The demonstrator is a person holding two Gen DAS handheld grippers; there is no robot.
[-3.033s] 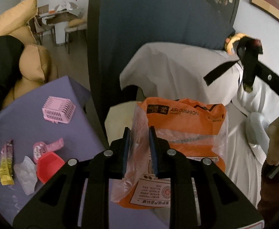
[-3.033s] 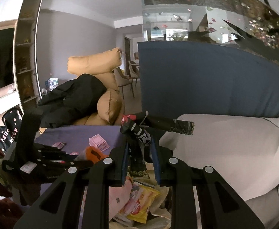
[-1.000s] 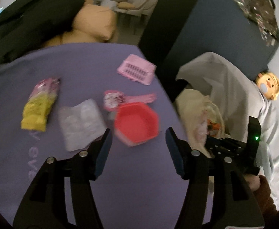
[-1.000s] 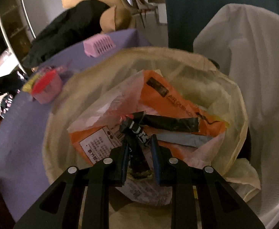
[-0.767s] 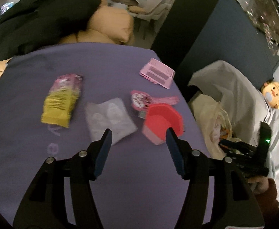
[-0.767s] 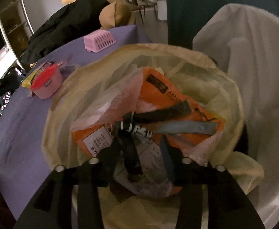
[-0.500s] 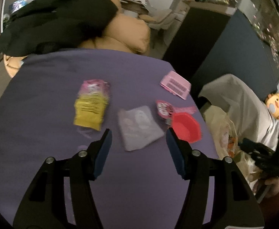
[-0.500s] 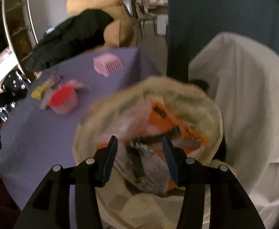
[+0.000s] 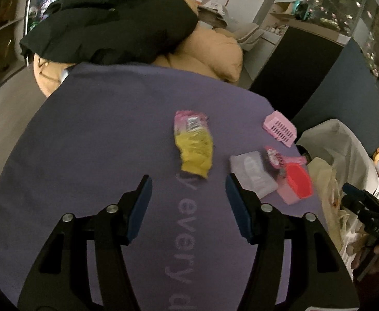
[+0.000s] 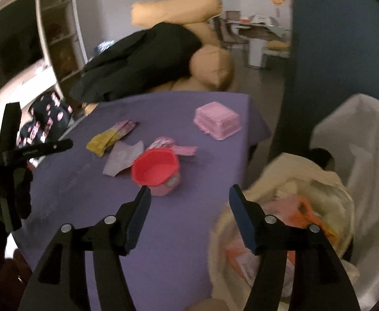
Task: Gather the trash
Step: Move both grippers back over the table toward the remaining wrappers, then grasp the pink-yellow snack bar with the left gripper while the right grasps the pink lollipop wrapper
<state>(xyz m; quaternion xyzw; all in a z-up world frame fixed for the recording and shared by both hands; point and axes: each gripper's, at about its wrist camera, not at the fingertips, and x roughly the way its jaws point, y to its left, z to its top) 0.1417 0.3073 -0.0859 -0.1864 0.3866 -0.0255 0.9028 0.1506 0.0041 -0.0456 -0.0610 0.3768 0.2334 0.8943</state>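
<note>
The purple-covered table (image 9: pixel 99 155) filled most of both views, with a black coat (image 9: pixel 106 23) heaped on tan cushions (image 9: pixel 210 51) at its far side. At its right edge stood the lined trash bin (image 10: pixel 326 181), holding an orange bag (image 10: pixel 306 212). The left tool (image 9: pixel 188 202) hung spread and empty above the cloth, near the yellow-pink snack wrapper (image 9: pixel 193 146). The right tool (image 10: pixel 187 210) had just been opening and stood wide with nothing between its jaws. Right of the wrapper lay a clear plastic piece (image 9: pixel 253 177), a red cup (image 9: pixel 297 185), a pink basket (image 9: pixel 280 128) and a small pink packet (image 9: pixel 275 156).
</note>
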